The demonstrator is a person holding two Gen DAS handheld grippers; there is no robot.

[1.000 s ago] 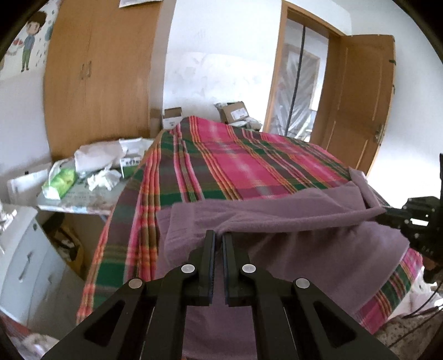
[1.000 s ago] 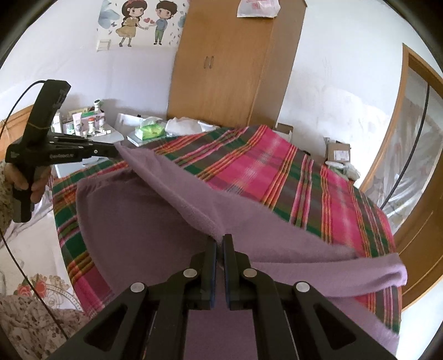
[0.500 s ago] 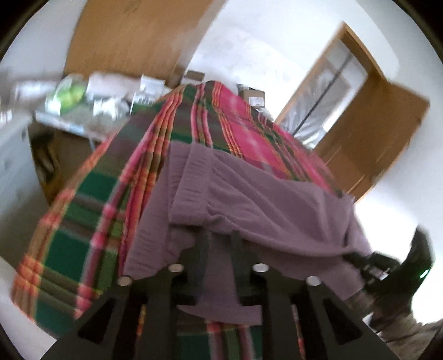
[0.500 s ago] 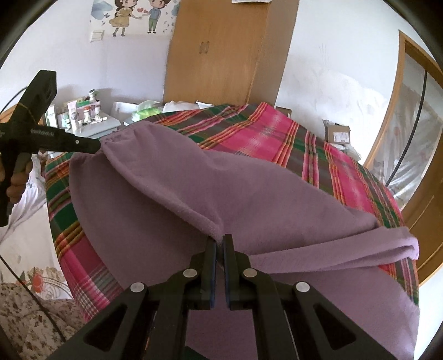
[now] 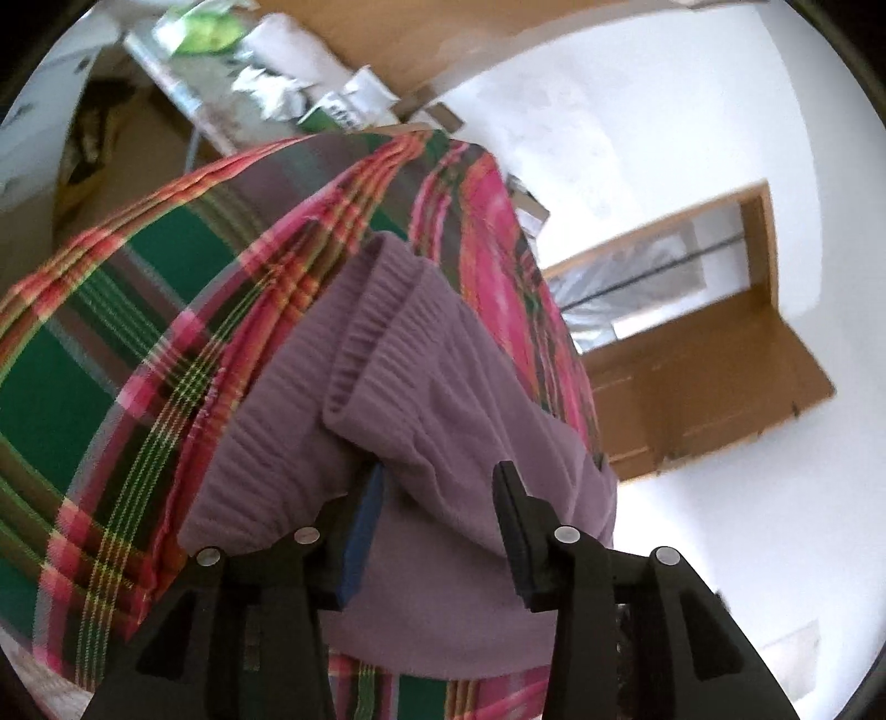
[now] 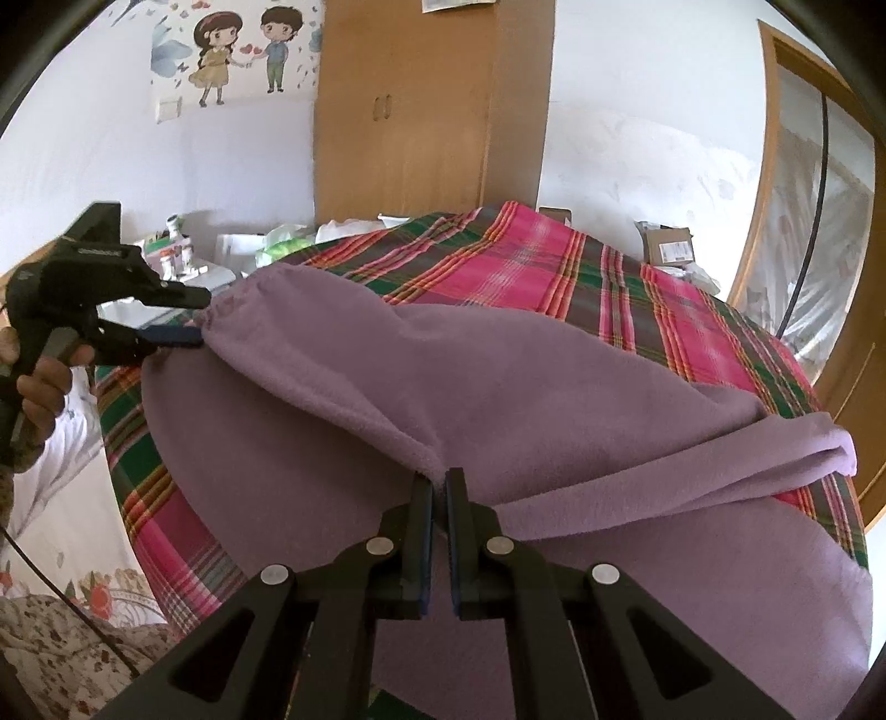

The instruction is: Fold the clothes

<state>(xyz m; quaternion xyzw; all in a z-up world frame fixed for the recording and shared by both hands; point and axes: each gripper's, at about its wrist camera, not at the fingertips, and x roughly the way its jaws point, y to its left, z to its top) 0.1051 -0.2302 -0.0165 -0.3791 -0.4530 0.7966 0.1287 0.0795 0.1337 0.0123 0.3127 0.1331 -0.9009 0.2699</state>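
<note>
Lying across a bed covered with a pink, green and red plaid blanket (image 6: 637, 288), folded over on itself: a soft purple fleece garment (image 6: 554, 387) with a ribbed elastic band (image 5: 365, 327) at one end. Seen from the right wrist camera, the black two-finger right gripper (image 6: 438, 482) pinched tight on a folded edge of the fleece, blue pads almost touching with cloth between them, that edge raised slightly off the layer beneath. At the far left of the same view, the black left gripper (image 6: 185, 318) held in a person's hand (image 6: 39, 387), fingers spread apart, tips right at the gathered corner of the garment. From the left wrist camera, heavily tilted and a little blurred, the left gripper (image 5: 437, 476) wide open over the ribbed band, left finger partly tucked under a drooping fold, nothing clamped; whether cloth rests on the pad, hard to tell. Behind the bed, a tall wooden wardrobe (image 6: 426, 105), a cartoon wall sticker of two children (image 6: 238, 52), a cluttered side table (image 6: 188, 260) with small bottles, cardboard boxes (image 6: 667, 246) by the wall, and an open wooden door (image 5: 709, 382).
</note>
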